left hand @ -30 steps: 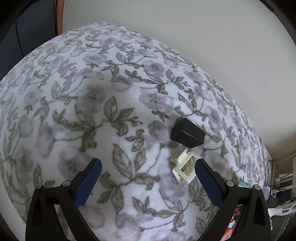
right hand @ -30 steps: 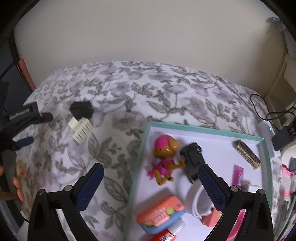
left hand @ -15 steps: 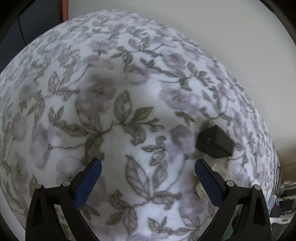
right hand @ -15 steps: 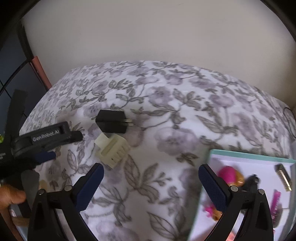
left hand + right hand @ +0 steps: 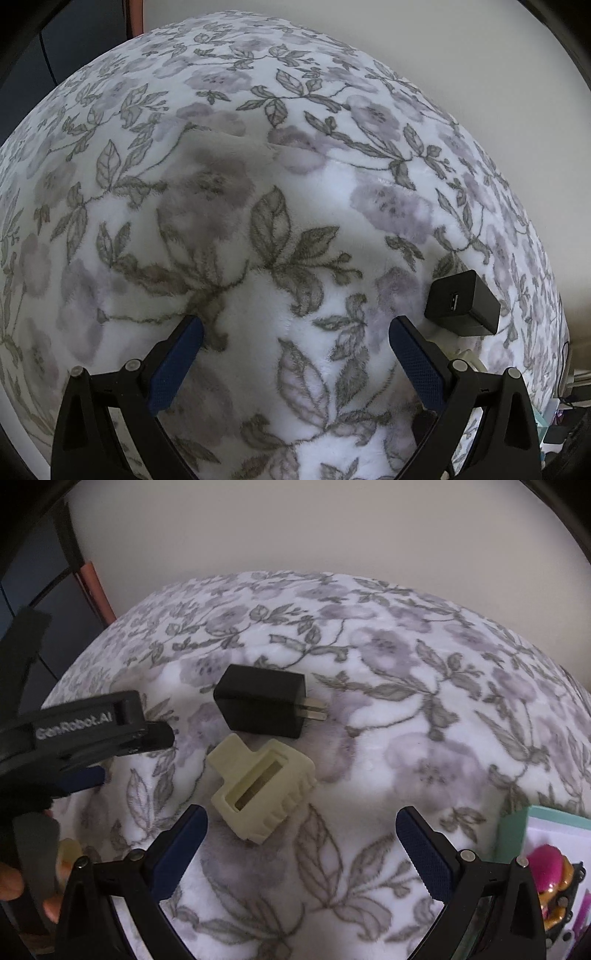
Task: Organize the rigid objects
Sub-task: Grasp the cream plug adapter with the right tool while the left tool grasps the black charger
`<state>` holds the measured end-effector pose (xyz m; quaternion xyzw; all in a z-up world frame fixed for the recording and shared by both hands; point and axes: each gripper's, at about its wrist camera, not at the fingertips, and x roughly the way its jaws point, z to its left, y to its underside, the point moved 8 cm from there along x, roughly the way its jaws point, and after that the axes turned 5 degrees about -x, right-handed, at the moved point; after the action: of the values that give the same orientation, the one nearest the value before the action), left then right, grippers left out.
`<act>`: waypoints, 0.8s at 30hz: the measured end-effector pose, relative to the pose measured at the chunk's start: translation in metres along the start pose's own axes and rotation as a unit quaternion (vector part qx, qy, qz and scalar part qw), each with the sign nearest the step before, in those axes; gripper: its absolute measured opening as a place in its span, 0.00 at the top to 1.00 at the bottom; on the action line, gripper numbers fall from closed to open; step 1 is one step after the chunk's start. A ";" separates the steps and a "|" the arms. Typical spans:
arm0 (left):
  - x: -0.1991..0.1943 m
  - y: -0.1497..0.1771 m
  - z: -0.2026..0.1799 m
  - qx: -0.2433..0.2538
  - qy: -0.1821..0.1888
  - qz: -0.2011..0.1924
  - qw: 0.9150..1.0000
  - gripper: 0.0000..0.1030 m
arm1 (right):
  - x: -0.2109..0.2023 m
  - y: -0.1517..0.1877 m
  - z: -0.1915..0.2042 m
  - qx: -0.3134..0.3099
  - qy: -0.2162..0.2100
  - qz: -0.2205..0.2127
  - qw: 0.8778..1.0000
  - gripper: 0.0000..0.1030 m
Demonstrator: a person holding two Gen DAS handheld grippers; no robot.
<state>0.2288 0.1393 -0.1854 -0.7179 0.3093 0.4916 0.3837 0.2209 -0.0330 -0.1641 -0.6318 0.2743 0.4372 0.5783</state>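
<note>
A black plug adapter (image 5: 263,706) lies on the floral blanket (image 5: 406,709), its two prongs pointing right. A cream hair claw clip (image 5: 261,796) lies just in front of it. My right gripper (image 5: 301,840) is open and empty, a short way in front of the clip. My left gripper (image 5: 295,347) is open and empty over bare blanket; the adapter (image 5: 463,303) sits beyond its right finger, and the clip is mostly hidden behind that finger. The left gripper also shows at the left of the right wrist view (image 5: 85,731).
A teal-rimmed white tray (image 5: 511,830) is at the right edge, with a pink toy figure (image 5: 550,871) in it. A plain wall rises behind the blanket. A dark panel and a red-brown post (image 5: 94,590) stand at the far left.
The right gripper has swung left from over the tray to the adapter and clip, which now look much nearer. The left gripper has moved left, so both objects slid to its right.
</note>
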 end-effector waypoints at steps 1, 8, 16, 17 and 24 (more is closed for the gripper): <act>0.000 0.000 0.001 -0.001 0.000 0.000 1.000 0.02 | 0.002 0.000 0.001 -0.003 0.002 -0.001 1.000 0.00; -0.001 0.000 -0.002 0.003 -0.001 -0.003 1.000 0.02 | 0.010 -0.007 -0.003 -0.020 0.014 -0.019 1.000 0.07; -0.001 0.001 -0.014 0.008 0.015 -0.003 1.000 0.02 | 0.011 -0.016 -0.015 -0.008 0.015 -0.036 0.999 0.15; -0.002 0.000 -0.014 0.008 0.011 -0.006 1.000 0.02 | 0.011 -0.018 -0.016 -0.002 0.013 -0.039 0.999 0.15; -0.008 -0.004 -0.016 0.000 0.018 -0.016 1.000 0.02 | 0.009 -0.022 -0.019 0.010 0.006 -0.057 0.998 0.29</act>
<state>0.2366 0.1281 -0.1735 -0.7315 0.3047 0.4722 0.3862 0.2485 -0.0462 -0.1624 -0.6435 0.2459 0.3971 0.6064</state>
